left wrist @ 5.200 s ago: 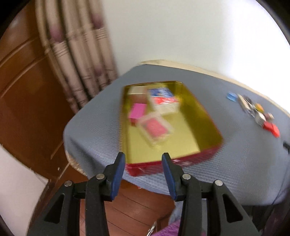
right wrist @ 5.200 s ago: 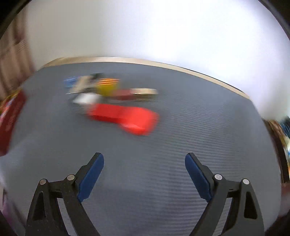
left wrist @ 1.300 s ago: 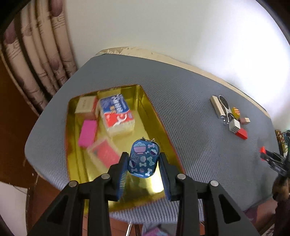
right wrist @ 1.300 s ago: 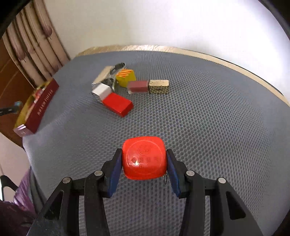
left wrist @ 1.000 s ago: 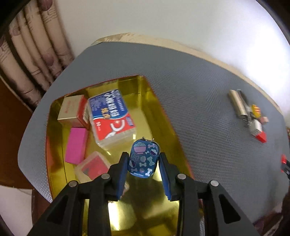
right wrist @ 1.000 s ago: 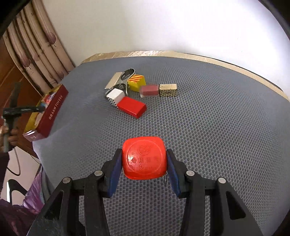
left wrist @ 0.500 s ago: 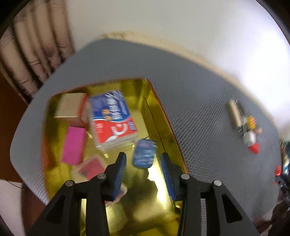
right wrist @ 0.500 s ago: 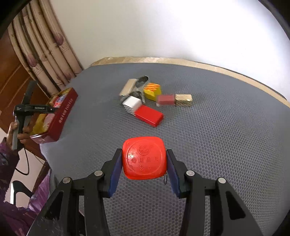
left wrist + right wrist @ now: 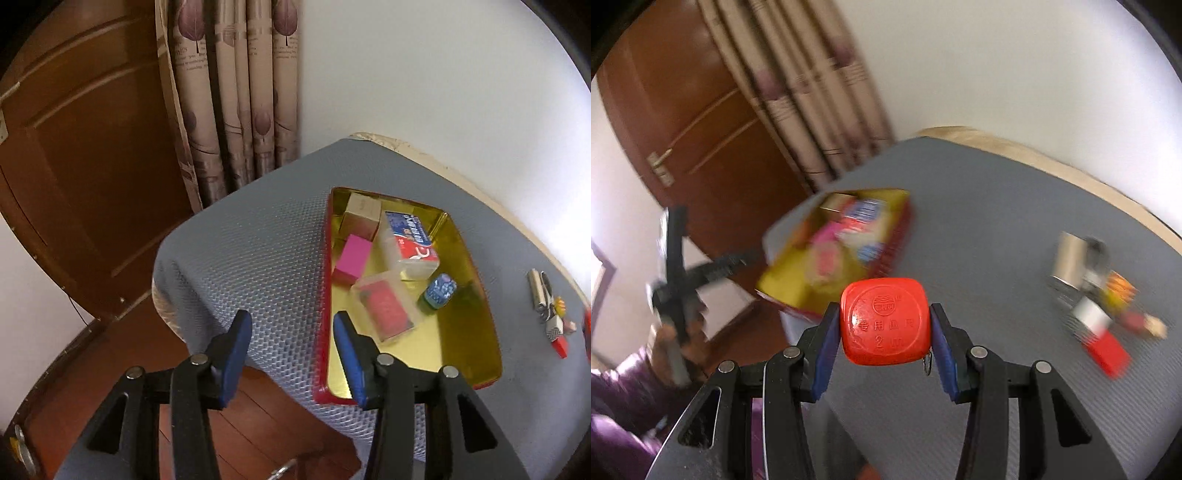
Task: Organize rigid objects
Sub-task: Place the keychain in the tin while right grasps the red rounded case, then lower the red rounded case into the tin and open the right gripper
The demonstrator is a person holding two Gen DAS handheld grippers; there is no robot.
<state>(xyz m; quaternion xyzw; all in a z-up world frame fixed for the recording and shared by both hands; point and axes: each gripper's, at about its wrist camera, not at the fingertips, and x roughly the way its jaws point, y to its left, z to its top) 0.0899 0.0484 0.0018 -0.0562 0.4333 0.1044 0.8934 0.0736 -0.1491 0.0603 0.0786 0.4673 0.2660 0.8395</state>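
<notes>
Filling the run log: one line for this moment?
left gripper: open, empty | blue case: in gold tray | right gripper: holds red tape measure

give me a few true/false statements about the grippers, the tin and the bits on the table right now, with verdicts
1. The right gripper is clamped on a red tape measure. True.
2. The left gripper holds the blue patterned case. False: its jaws have just been opening with nothing between them, and the case lies inside the gold tin.
3. The pink box sits in the tin. True.
4. The tin holds nothing. False: it holds the pink box, a blue and red packet, a clear box with red contents and the case.
5. The nail clipper is in the tin. False: it lies on the grey table cover to the tin's right.
</notes>
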